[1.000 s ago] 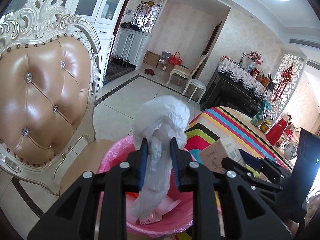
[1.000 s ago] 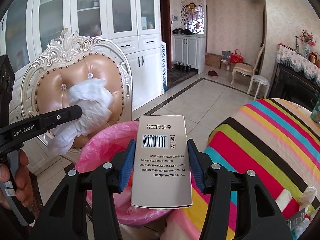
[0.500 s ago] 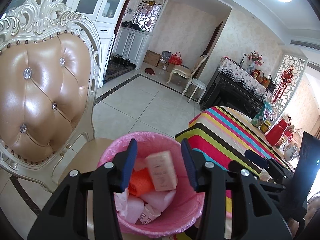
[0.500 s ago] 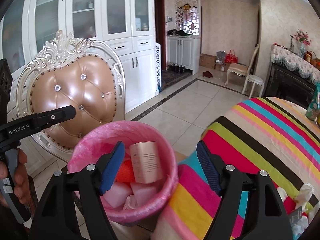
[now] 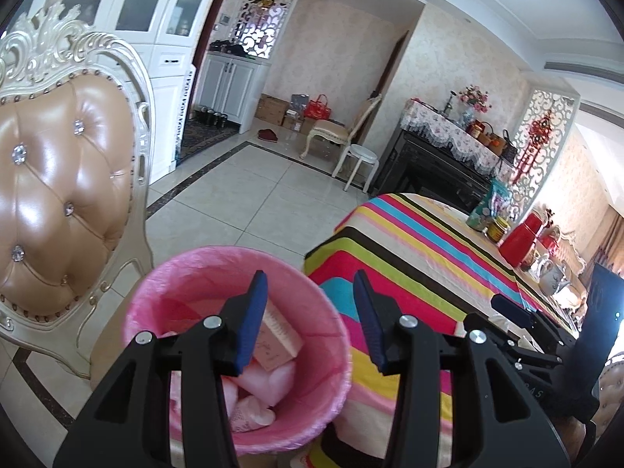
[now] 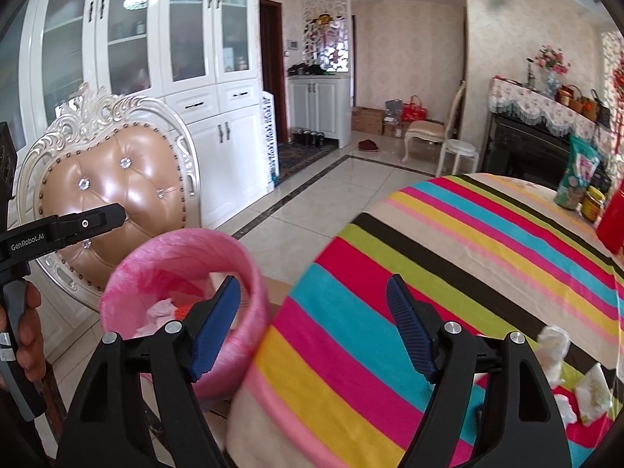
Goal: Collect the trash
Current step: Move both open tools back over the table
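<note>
Tiled dining room showing white cabinets (image 6: 187,78) behind; striped worktop (image 6: 448,273) lying right of pink-lined bin (image 5: 241,269); tufted chair (image 5: 58,195) standing just beside bin; left gripper (image 5: 310,316) hovering over bin rim, jaws standing apart, holding nothing; right gripper (image 6: 312,327) hanging between bin and worktop edge, jaws spread wide, holding nothing; tan box (image 5: 279,337) resting inside bin among pink wrappers; crumpled white scraps (image 6: 553,345) lying on worktop near right edge.

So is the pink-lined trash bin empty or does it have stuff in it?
Partly filled. The pink-lined trash bin stands upright, holding a pale pink carton and pinkish wrappers well below its rim.
</note>
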`<state>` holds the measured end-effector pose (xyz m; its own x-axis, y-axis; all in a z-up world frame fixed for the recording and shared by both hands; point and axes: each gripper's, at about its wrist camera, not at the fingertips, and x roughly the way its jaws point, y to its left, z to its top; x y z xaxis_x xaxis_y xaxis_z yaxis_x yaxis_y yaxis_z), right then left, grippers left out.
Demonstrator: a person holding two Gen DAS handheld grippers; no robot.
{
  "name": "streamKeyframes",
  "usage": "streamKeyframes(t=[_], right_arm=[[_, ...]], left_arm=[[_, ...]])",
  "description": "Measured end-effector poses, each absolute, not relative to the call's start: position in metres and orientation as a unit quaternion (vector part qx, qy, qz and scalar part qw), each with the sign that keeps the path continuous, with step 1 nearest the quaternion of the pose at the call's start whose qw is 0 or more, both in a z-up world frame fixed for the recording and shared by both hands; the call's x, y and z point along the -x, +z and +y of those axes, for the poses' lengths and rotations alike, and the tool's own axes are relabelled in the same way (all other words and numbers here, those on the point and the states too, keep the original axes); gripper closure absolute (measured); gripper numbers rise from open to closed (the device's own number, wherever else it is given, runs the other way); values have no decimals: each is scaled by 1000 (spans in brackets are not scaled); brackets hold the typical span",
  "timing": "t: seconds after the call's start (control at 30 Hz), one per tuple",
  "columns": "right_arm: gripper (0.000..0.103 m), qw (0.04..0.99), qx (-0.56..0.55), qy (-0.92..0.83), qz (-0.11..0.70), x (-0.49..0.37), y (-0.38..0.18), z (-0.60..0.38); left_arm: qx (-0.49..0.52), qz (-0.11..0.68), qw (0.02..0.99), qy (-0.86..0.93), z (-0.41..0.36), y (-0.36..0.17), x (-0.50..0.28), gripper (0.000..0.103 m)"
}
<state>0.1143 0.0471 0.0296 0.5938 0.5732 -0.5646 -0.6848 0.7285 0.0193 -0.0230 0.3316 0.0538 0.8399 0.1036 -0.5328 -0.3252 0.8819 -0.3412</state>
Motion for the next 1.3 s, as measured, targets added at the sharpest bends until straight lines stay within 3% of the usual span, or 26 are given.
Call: streamKeyframes(t=[1.3], right_arm=[[27,937,33,189,292,-164,12,-220]], left_arm=[[109,309,943,-52,107,43,-93,55]])
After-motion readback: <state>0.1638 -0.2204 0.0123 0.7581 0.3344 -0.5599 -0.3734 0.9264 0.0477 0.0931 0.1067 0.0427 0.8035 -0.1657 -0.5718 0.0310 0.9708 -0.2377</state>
